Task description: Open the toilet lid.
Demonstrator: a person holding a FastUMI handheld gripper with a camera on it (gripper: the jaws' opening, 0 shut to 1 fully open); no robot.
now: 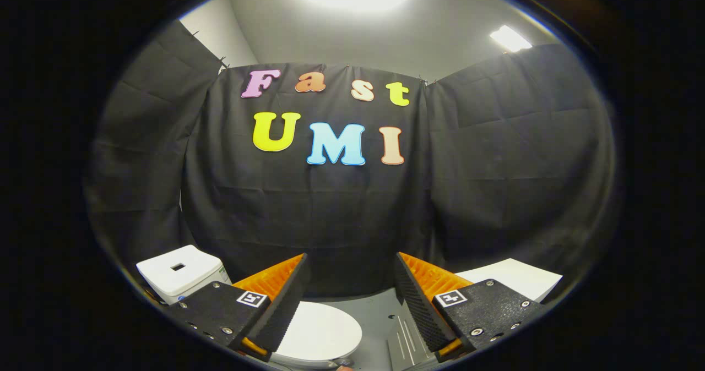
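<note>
A: Below the fingers, low down, sits the toilet lid, flat and closed, partly behind the left finger. Tank beyond it to the left.

B: Gripper?

A: Fingers spread wide, nothing between them, well above the lid. Looks like an approach pose, kept open to fit the lid edge, I'd guess.

B: Materials?

A: Lid smooth, glossy, oval, probably slippery plastic. Tank boxy, with a rectangular button recess on top. Ribbed finger pads. White panel to the right, metal bracket on the grey floor.

mock bathroom booth – toilet, black cloth walls
</note>
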